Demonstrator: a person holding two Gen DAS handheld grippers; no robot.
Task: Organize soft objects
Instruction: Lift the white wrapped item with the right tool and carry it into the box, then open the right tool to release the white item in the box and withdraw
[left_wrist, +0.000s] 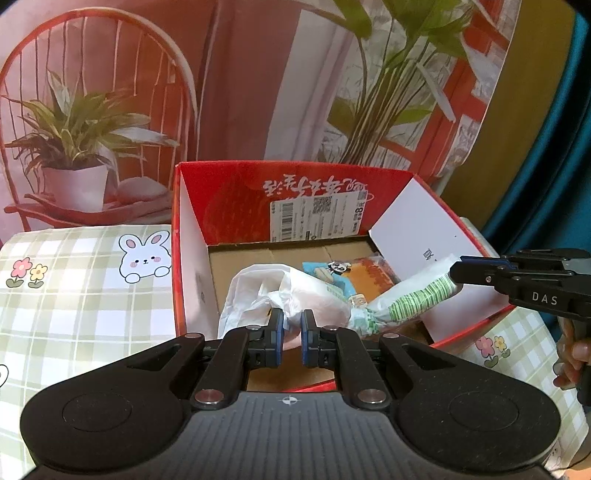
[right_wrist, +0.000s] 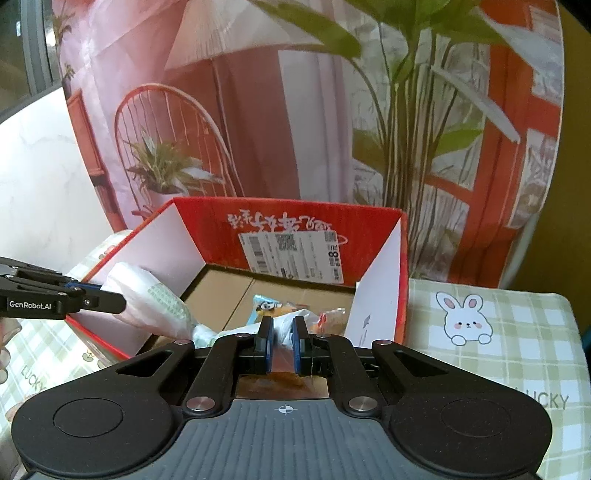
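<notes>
Left gripper (left_wrist: 291, 325): jaws clamped down on the crumpled end of a white plastic bag (left_wrist: 295, 295), blue pads (left_wrist: 277, 332) pinching the film. Right gripper (right_wrist: 283, 330): jaws likewise closed on a fold of clear-white wrapper (right_wrist: 283, 326), pads pressing it. Cannot tell whether both ends belong to one bag.

Held bag hanging over the near part of an open red cardboard box with white inner flaps (left_wrist: 192, 236), above its brown floor. Bulging middle printed with green stripes (left_wrist: 421, 299), reaching right toward the right gripper's fingers (left_wrist: 476, 275). From the right wrist view, same white bulge (right_wrist: 147, 299) at the left wall of the box, touching the left gripper's tip (right_wrist: 99, 301).

Further in the box: light-blue snack packet with cartoon figure (left_wrist: 328, 275) beside an orange packet (left_wrist: 369, 277), both on the floor, right of centre. Shipping label (left_wrist: 317, 218) on the far wall, upside down.

Box resting on a green-and-white checked cloth with rabbit print (left_wrist: 85, 280). Person's fingers (left_wrist: 570, 354) visible at far right on the handle.
</notes>
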